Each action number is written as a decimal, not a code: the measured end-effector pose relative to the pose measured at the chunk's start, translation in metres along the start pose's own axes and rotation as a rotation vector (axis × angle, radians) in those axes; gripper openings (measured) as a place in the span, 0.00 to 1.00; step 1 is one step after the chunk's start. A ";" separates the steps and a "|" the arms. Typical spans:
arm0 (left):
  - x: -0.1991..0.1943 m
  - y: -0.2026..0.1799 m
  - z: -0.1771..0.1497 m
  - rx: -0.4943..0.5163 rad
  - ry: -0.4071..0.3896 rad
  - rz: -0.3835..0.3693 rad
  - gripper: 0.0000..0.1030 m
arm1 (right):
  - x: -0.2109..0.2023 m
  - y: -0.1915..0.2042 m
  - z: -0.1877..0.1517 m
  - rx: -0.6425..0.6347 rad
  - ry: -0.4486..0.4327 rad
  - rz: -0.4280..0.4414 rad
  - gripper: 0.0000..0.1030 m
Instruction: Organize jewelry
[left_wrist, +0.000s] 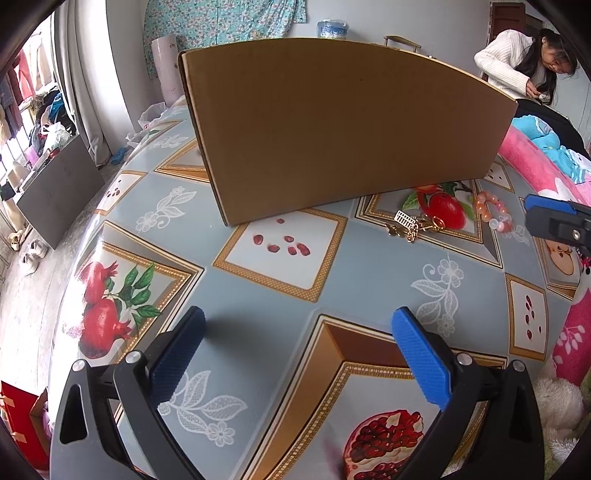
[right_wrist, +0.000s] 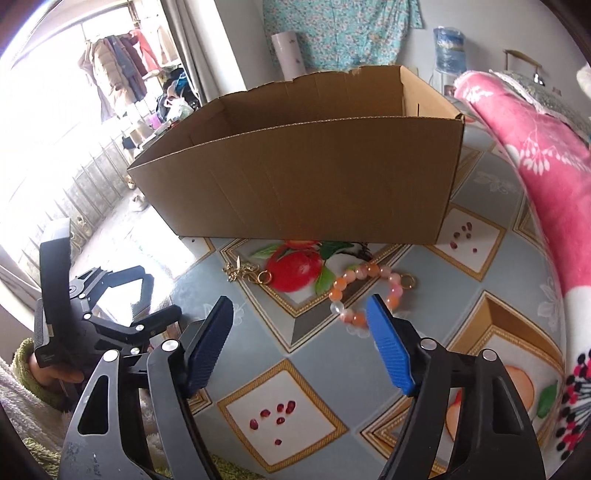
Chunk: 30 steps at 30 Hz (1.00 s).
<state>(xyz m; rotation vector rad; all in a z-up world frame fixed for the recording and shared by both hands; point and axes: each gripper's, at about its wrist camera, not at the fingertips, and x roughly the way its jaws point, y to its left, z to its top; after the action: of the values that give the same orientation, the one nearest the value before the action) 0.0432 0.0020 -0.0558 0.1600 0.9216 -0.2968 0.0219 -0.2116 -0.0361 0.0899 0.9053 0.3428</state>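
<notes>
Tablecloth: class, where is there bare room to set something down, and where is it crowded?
Free: the wide stretch of tablecloth between the cardboard box and the left tool. Crowded: the strip before the box's right end, holding the gold chain and bead bracelet.

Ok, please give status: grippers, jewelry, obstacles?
Left gripper open, empty. Right gripper open, empty. Bead bracelet and gold chain on table before cardboard box. Nothing blocking.
</notes>
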 end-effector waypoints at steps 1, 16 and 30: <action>0.000 0.000 0.000 0.001 -0.002 -0.001 0.96 | 0.004 -0.001 0.002 0.001 0.004 0.007 0.68; 0.001 -0.001 -0.001 0.007 -0.012 -0.004 0.96 | 0.024 -0.006 -0.007 0.041 0.121 0.090 0.41; 0.001 0.000 -0.001 0.008 -0.009 -0.004 0.96 | -0.003 -0.054 -0.013 0.115 0.125 -0.154 0.44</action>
<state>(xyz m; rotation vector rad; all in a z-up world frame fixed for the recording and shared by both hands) 0.0431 0.0018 -0.0573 0.1639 0.9121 -0.3048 0.0235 -0.2642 -0.0537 0.1051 1.0491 0.1544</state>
